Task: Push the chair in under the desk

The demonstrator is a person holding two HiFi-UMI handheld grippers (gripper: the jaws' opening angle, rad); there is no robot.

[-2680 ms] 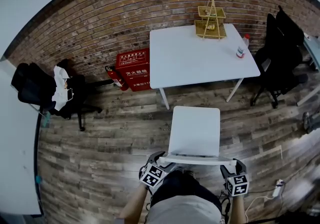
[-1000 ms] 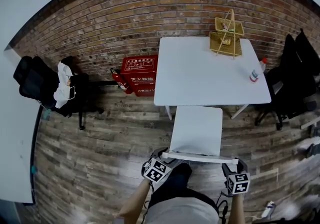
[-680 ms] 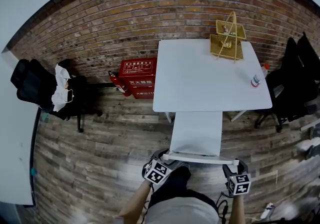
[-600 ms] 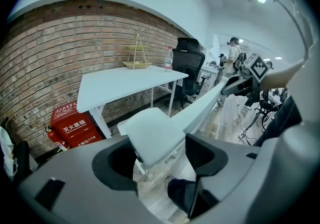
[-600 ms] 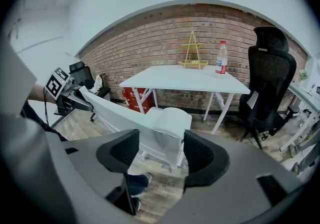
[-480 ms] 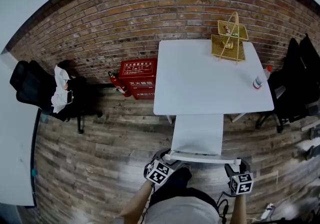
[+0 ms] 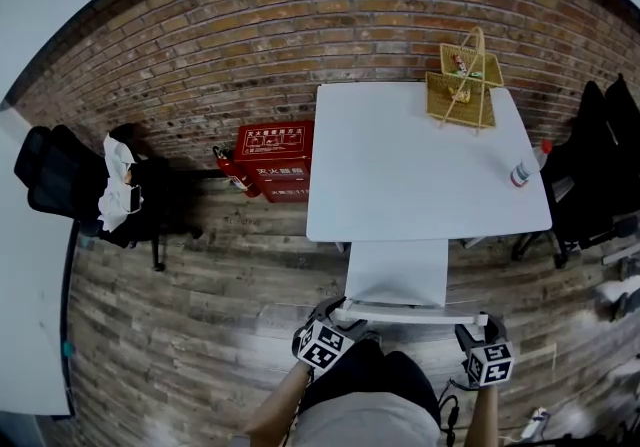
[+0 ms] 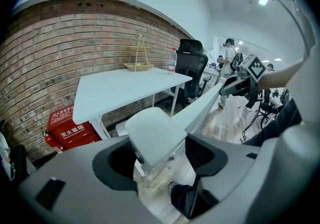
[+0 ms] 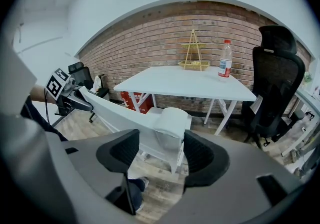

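A white chair (image 7: pixel 397 275) stands on the wood floor with the front of its seat under the near edge of the white desk (image 7: pixel 425 160). Its backrest rail (image 7: pixel 405 313) runs across just in front of me. My left gripper (image 7: pixel 335 319) is shut on the rail's left end, and my right gripper (image 7: pixel 478 333) is shut on its right end. In the left gripper view the backrest corner (image 8: pixel 152 135) fills the gap in the left gripper (image 8: pixel 160 154). In the right gripper view the other corner (image 9: pixel 170 125) sits inside the right gripper (image 9: pixel 161 150), against the right-hand pad.
A wire basket (image 7: pixel 465 75) and a bottle (image 7: pixel 524 172) stand on the desk. A red extinguisher box (image 7: pixel 270 163) is by the brick wall, left of the desk. Black office chairs stand far left (image 7: pixel 85 190) and right (image 7: pixel 605 170). Another white tabletop (image 7: pixel 25 335) borders the left.
The chair has slid forward toward the wall with both grippers on its backrest. Its seat, first clear of the desk, now lies partly under the desk's near edge.
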